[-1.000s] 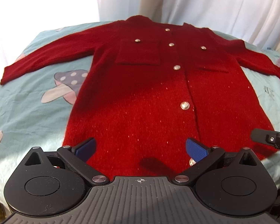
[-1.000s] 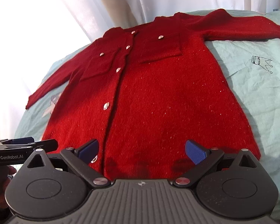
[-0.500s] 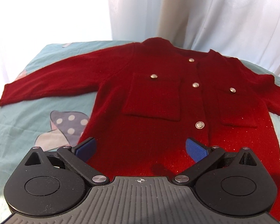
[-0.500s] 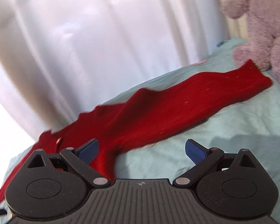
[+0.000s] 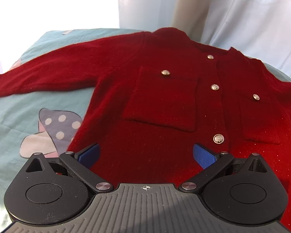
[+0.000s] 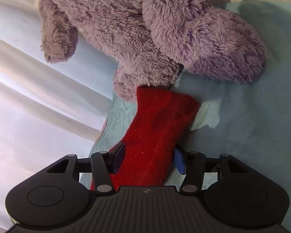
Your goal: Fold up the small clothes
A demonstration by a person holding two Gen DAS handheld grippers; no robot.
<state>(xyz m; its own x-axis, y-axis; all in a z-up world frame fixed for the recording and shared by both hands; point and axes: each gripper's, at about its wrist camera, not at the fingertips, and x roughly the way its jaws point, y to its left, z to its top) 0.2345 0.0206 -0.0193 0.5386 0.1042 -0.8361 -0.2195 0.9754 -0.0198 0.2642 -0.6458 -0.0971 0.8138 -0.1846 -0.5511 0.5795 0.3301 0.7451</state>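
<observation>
So the red cardigan [image 5: 155, 120] lies flat on the bed [image 5: 15, 101], buttons up, sleeves spread out to both sides. What matters now is the right sleeve [image 6: 157, 136]: it runs straight away from our right tongs [image 6: 148, 160], long axis in line with them, cuff at the far end. The sleeve sits right between the jaws, which are closing on it; we can't tell yet if the pads actually bite. Annoying bit: the cuff touches the purple plush toy [image 6: 145, 29] sitting just beyond it, so we think pulling the sleeve back inward is safer than pushing ahead.

Our left tongs [image 5: 146, 154] hover wide open over the cardigan's body below the left pocket [image 5: 161, 101], holding nothing. The left sleeve [image 5: 42, 75] stretches far left, well clear of them, near the mushroom print [image 5: 54, 128].
</observation>
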